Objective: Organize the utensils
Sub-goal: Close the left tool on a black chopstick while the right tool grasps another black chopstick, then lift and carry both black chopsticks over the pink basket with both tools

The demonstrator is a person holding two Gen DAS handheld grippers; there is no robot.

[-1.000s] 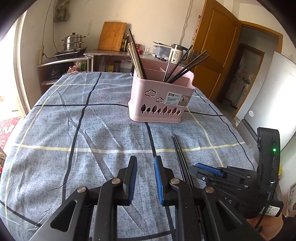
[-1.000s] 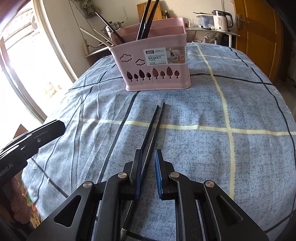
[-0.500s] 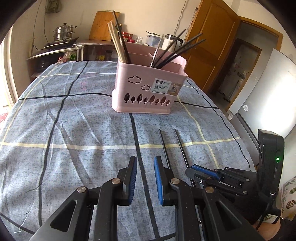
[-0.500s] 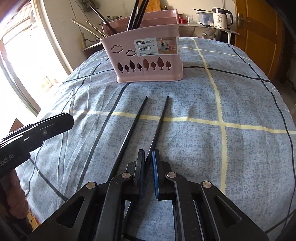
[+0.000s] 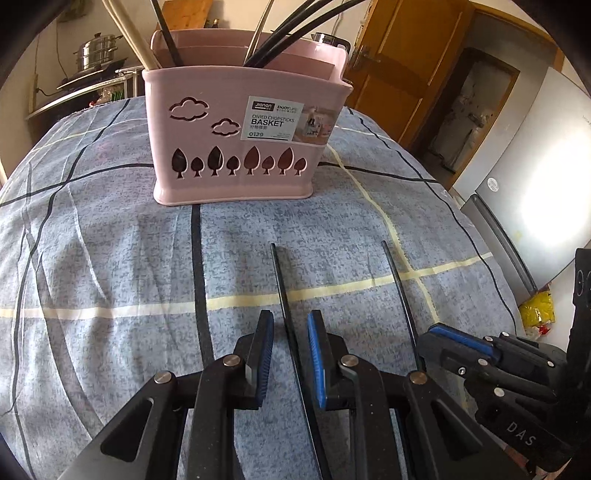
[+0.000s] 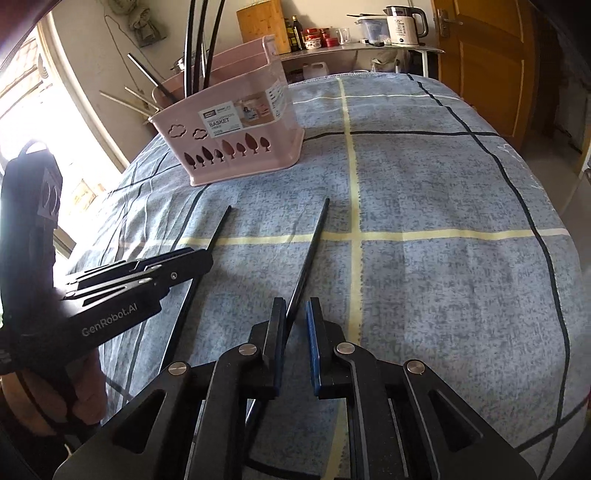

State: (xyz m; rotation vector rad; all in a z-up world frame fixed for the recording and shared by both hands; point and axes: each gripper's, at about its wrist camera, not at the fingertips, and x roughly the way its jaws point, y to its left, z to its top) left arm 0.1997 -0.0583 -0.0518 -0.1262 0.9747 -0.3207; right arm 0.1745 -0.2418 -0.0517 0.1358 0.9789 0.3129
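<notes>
Chopsticks: two black ones lie apart on the tabletop in front of the basket; the left chopstick [image 5: 282, 295] and the right chopstick [image 6: 308, 258] both point toward it.
Left gripper [image 5: 291, 354]: its fingers [image 5: 264, 354] stand a little apart, one on each side of the left chopstick, with a gap showing on both sides, so nothing is clamped.
Right gripper [image 6: 295, 343]: its fingers [image 6: 314, 347] are easing open around the right chopstick, which runs between them close to the left finger; no firm hold shows.
Basket [image 5: 236, 147]: pink, upright, with tree and cloud cutouts and a label; black and pale chopsticks already stand in its compartments.
Tabletop [image 6: 443, 177]: covered by a blue checked cloth; nothing lies between the chopstick tips and the basket.
Surroundings: a kettle [image 6: 402, 22] on a shelf, a steel pot [image 5: 96, 51] to the left, a wooden door [image 5: 399, 70] to the right.
</notes>
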